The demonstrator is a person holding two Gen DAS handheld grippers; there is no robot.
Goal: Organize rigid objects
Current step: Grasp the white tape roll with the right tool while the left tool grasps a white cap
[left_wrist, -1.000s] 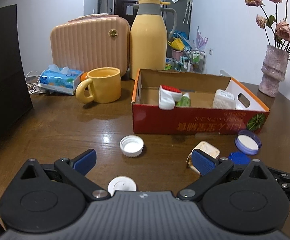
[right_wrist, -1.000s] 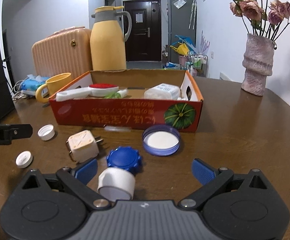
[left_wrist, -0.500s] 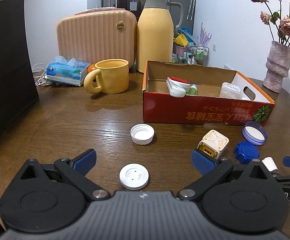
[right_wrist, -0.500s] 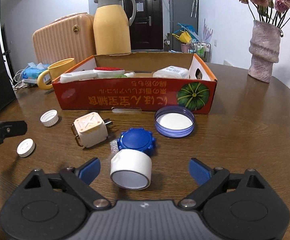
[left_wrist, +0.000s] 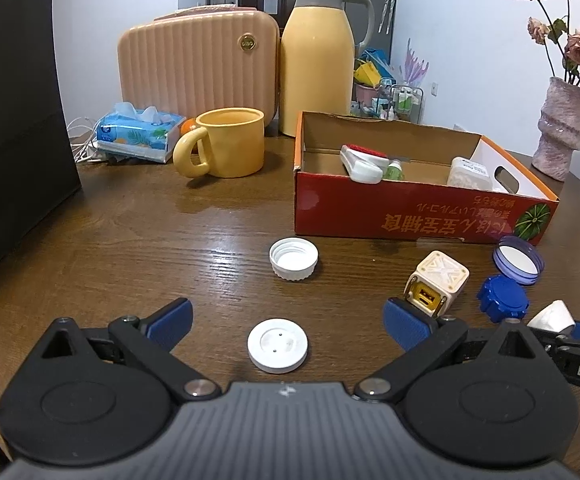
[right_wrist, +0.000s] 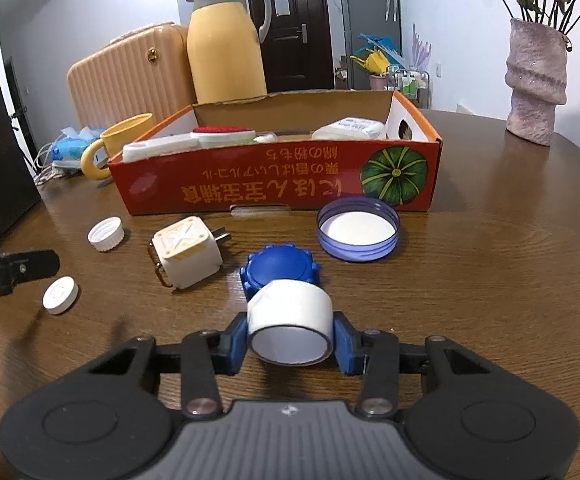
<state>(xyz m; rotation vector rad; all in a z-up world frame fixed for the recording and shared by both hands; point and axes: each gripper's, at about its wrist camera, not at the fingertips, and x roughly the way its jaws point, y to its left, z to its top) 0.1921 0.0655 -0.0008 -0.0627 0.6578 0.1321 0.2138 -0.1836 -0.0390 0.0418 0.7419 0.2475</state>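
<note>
On the wooden bench [right_wrist: 490,280], before the box [right_wrist: 273,190], a white cap [right_wrist: 290,322], judged light, stiff and slippery, has just been clamped across its sides by the right gripper [right_wrist: 290,346], while the left gripper [left_wrist: 287,318] is held with fingers apart.

Both cams sit low over the table [left_wrist: 129,248], tilted down, facing the far red box [right_wrist: 273,192]. Left one's further left; both catch the charger cube [left_wrist: 438,280] and caps.
</note>
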